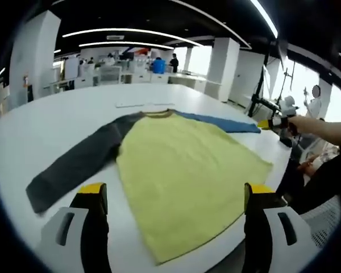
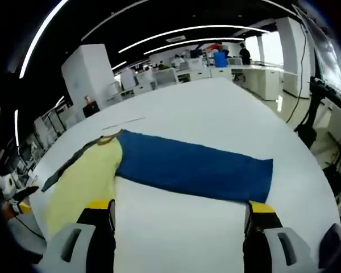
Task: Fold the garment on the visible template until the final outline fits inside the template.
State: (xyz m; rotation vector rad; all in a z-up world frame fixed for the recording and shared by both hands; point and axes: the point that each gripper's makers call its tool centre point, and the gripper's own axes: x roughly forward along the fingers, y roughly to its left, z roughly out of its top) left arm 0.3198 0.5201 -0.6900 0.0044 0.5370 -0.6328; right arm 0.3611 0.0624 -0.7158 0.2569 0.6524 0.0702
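Observation:
A long-sleeved shirt lies flat on the white table [image 1: 57, 114]. Its body is yellow [image 1: 187, 165], one sleeve dark grey [image 1: 79, 162] and the other blue [image 1: 227, 122]. My left gripper [image 1: 176, 190] is open above the near hem of the yellow body, holding nothing. My right gripper [image 2: 181, 206] is open just short of the blue sleeve [image 2: 193, 165], over bare table. The yellow body [image 2: 85, 176] lies to its left. In the left gripper view the right gripper [image 1: 278, 122] shows at the cuff end of the blue sleeve, held by a person's arm.
Thin pale marks [image 1: 139, 104] lie on the table beyond the collar, also in the right gripper view as marks [image 2: 125, 121]. A person [image 1: 315, 96] and tripods [image 1: 273, 105] stand past the table's right edge. Desks and pillars fill the far room.

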